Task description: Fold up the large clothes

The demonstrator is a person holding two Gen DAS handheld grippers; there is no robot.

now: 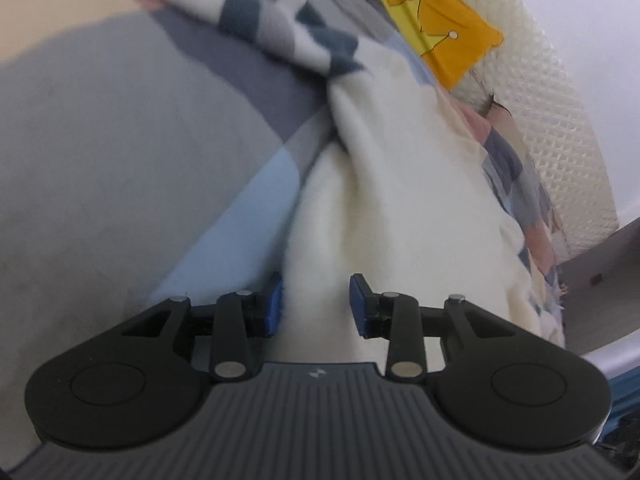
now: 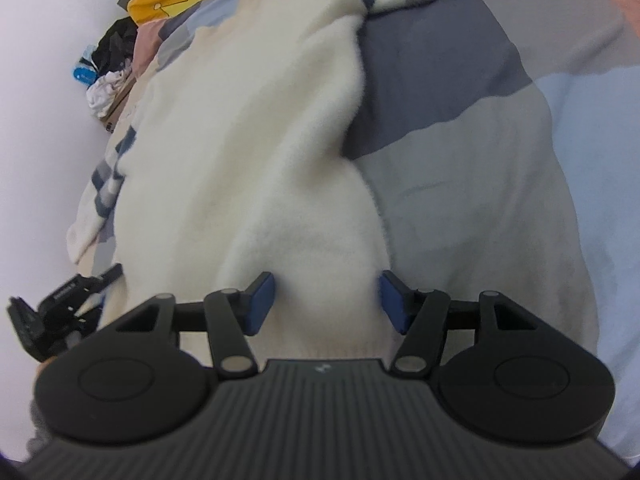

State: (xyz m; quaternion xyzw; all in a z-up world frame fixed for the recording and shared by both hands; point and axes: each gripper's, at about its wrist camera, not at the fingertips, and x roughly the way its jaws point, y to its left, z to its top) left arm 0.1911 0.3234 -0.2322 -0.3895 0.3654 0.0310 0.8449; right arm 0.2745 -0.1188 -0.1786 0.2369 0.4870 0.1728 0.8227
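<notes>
A large cream fleece garment with a blue-grey check pattern lies spread on a bed; it also fills the right wrist view. My left gripper is open, its blue pads on either side of a cream fold at the garment's near edge. My right gripper is open too, its pads astride another cream fold near the garment's edge. The left gripper shows at the lower left of the right wrist view, against the garment's edge.
The bedsheet has grey, dark grey and light blue patches, also seen to the right. An orange pillow with a crown print lies at the head. A white quilted headboard stands behind. Clutter sits beside the bed by the wall.
</notes>
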